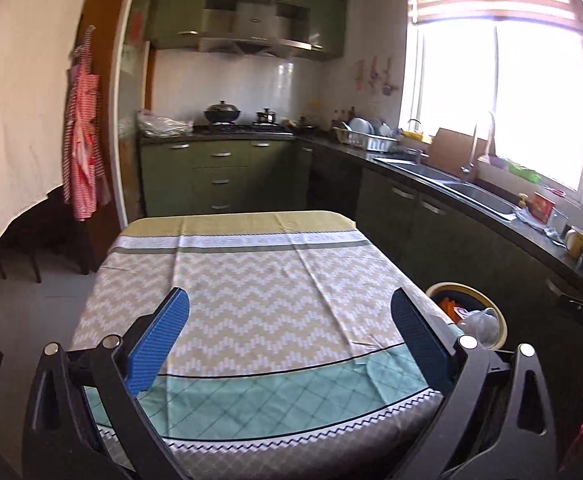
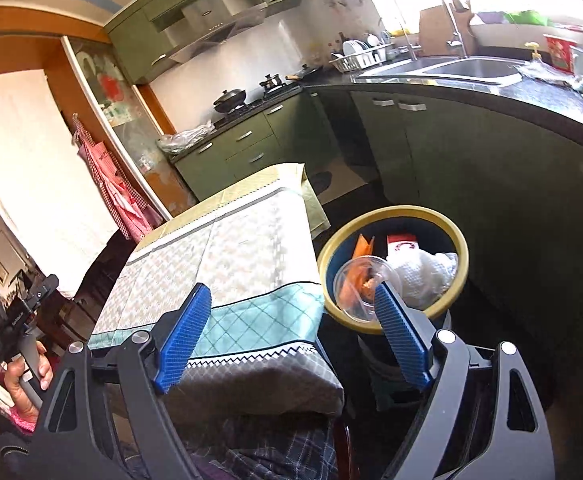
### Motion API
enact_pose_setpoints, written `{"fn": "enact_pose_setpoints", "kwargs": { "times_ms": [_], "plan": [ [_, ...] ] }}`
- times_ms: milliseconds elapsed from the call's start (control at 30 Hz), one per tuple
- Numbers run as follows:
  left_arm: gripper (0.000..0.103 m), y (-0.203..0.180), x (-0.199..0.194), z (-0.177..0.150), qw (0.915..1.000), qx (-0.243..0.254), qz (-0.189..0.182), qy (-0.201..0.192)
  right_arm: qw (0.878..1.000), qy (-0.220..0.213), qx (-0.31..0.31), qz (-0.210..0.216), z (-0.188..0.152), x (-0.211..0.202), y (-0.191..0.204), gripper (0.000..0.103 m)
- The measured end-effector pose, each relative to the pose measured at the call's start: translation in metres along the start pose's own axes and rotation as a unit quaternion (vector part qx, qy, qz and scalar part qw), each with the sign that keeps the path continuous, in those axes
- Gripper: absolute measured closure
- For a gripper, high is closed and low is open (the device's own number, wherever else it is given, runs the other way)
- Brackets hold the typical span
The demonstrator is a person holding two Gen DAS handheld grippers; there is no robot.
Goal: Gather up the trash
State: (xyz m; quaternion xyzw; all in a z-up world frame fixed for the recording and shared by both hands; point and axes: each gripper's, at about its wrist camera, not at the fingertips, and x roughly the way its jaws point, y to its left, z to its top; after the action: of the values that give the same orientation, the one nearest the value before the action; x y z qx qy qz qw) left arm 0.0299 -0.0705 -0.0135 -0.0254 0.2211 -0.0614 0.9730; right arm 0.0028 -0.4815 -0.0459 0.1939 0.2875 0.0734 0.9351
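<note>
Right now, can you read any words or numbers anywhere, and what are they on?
Tablecloth white band: lettering, too blurred to read.
Red box on the counter: print too small to read.
Left handle: small white print, too small to read.
Red-and-white packet in the bin: unreadable.

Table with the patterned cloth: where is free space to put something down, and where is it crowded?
The whole tablecloth shows bare, from the yellow band at the far edge to the green checked band near the grippers. The trash bin beside the table's right edge is crowded: clear plastic cup, white crumpled paper, orange wrapper. The counter beside the sink is cluttered too.
</note>
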Motion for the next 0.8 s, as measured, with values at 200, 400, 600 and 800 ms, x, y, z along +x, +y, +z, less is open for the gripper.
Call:
{"fn": "enact_pose_setpoints", "kwargs": {
  "times_ms": [200,400,600,800],
  "plan": [
    [0.007,0.035,-0.028,-0.014,0.9939,-0.018,0.108,-0.012,0.996,-0.054,-0.068,-0.021,-0.013,-0.012,0.055,0.008],
    [0.007,0.042,-0.052,-0.015,0.9895,-0.027,0.139,-0.032,0.979,-0.145,-0.135,-0.052,-0.029,-0.044,0.089,0.005],
    [0.007,0.027,-0.074,-0.009,0.9853,-0.011,0.161,-0.057,0.978,-0.139,-0.147,-0.059,-0.029,-0.045,0.103,0.005],
    [0.007,0.021,-0.08,-0.012,0.9911,-0.011,0.126,-0.042,0.986,-0.093,-0.128,-0.056,-0.029,-0.029,0.098,0.005]
  ]
}}
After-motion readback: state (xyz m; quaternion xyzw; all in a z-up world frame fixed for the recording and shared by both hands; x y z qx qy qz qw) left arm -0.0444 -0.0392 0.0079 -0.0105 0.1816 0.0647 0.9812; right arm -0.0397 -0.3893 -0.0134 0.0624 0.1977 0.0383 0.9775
